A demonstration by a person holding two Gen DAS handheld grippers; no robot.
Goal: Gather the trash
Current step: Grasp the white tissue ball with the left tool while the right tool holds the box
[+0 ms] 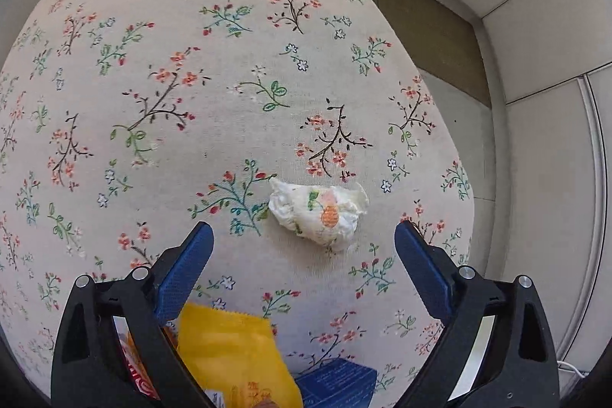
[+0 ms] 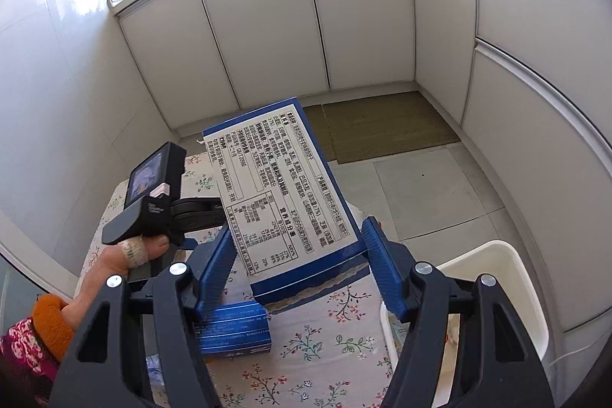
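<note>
Table: a floral tablecloth point(image 1: 160, 71) covers it; the trash lies scattered on this cloth.
White bin: point(image 2: 508, 278) stands at the table's edge, just right of the right gripper and below its load.
Blue box: point(image 2: 283, 194) is lifted off the cloth and tilted, long axis running away from the camera.
Right gripper: point(image 2: 298, 264) is clamped on the box's near end, so judged nearer the bin.
Left gripper: point(image 1: 304, 239) has its jaws wide apart, holding nothing.
Crumpled napkin: point(image 1: 317, 211) lies on the cloth just ahead of the left fingertips, slightly right of centre, long axis crosswise to the jaws.
Yellow wrapper: point(image 1: 233, 354) lies beneath the left gripper.
</note>
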